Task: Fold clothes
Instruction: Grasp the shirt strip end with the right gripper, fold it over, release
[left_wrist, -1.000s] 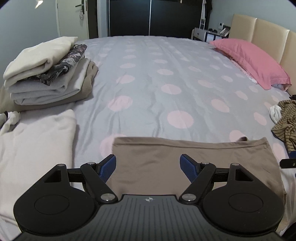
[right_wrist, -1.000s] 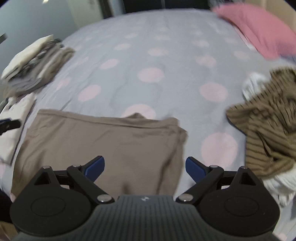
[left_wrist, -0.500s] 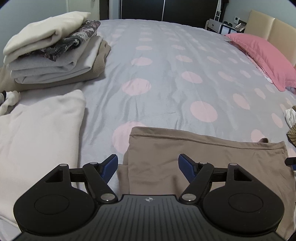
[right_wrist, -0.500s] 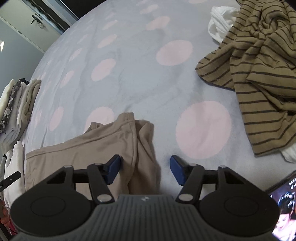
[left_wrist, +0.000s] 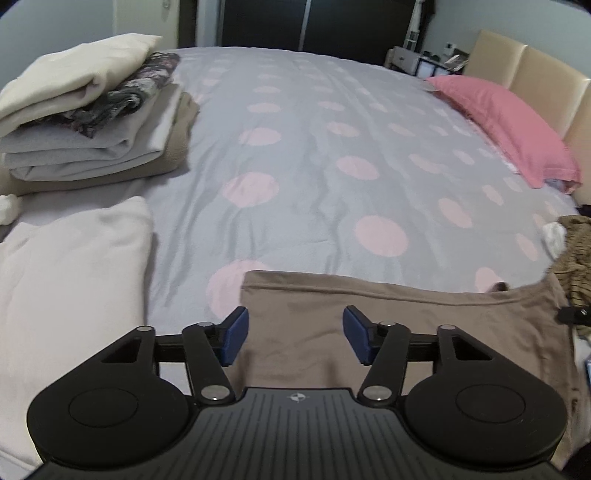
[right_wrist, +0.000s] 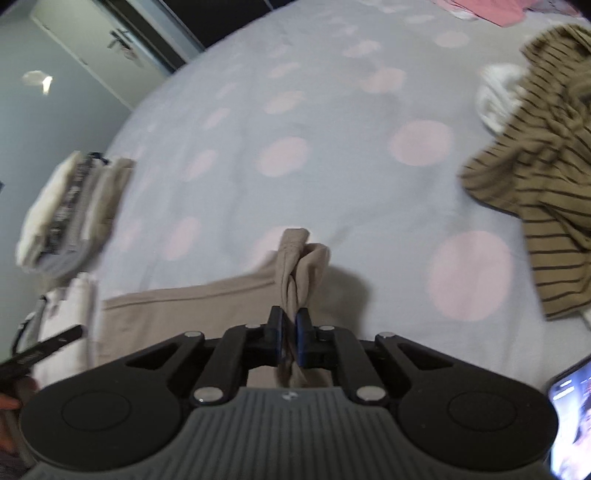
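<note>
Two grippers work one taupe garment (left_wrist: 388, 332) at the near edge of the bed (left_wrist: 314, 166). The right gripper (right_wrist: 290, 332), whose jaws stood wide apart half a second ago, is now pressed together on the garment's right-hand end, and a bunched twist of cloth rises just beyond its blue pads (right_wrist: 302, 334); a shadow on the cover beside the twist suggests that this end is lifted slightly. The left gripper (left_wrist: 295, 334) remains spread, its blue pads (left_wrist: 236, 334) hanging over the garment's left portion and clasping nothing, while the cloth below it lies flat with its far hem straight across the dotted cover. The change reads as the taking of a grip: one end of the garment is secured, which a fold across toward the other end would require, though the direction of any fold cannot be settled from these views. To the left, just beside the garment, lies a flat pale garment (left_wrist: 74, 277). Farther left a stack of folded clothes (left_wrist: 92, 122) stands, evidence that folded pieces collect there. To the right, near the pinched end, a crumpled striped garment (right_wrist: 535, 184) and a white item (right_wrist: 495, 99) lie in a loose heap, apparently unfolded. At the far right a pink pillow (left_wrist: 509, 125) rests against the headboard (left_wrist: 535, 70).
</note>
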